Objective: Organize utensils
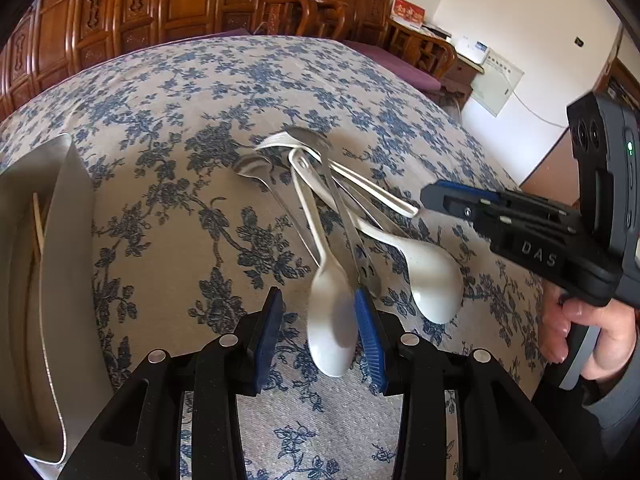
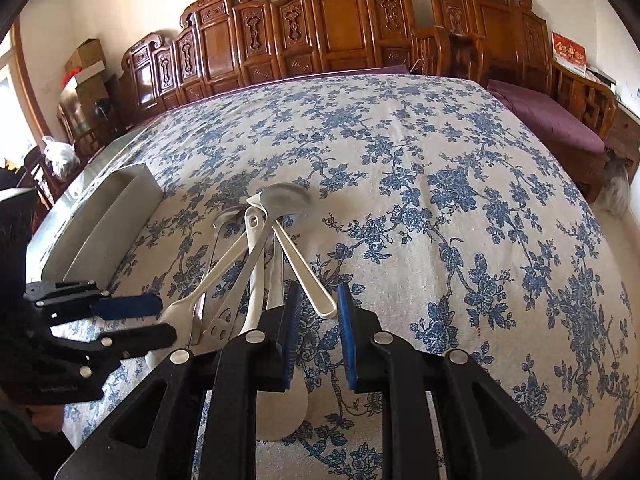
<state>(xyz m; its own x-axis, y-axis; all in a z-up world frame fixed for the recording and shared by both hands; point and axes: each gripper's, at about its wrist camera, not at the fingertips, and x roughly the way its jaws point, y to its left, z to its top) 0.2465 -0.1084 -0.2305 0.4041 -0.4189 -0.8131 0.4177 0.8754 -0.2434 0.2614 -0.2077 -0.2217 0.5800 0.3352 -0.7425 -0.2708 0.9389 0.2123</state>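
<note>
A heap of white plastic spoons and metal spoons (image 1: 340,200) lies on the flowered cloth. My left gripper (image 1: 320,300) is open and straddles the bowl of one white spoon (image 1: 332,340); its right pad (image 1: 370,336) sits against the bowl's edge and the left pad stands apart. A metal spoon's pierced handle (image 1: 362,268) ends by that right pad. My right gripper (image 2: 319,292) is open, with the looped end of a white handle (image 2: 326,308) between its fingertips and cloth showing beside it. The left gripper (image 2: 168,320) appears at left in the right wrist view.
A metal tray (image 1: 68,216) stands at the left edge with a wooden chopstick (image 1: 38,220) inside; the same tray (image 2: 112,216) shows in the right wrist view. A hand (image 1: 576,332) holds the right gripper. Carved wooden furniture and a purple cushion lie beyond the table.
</note>
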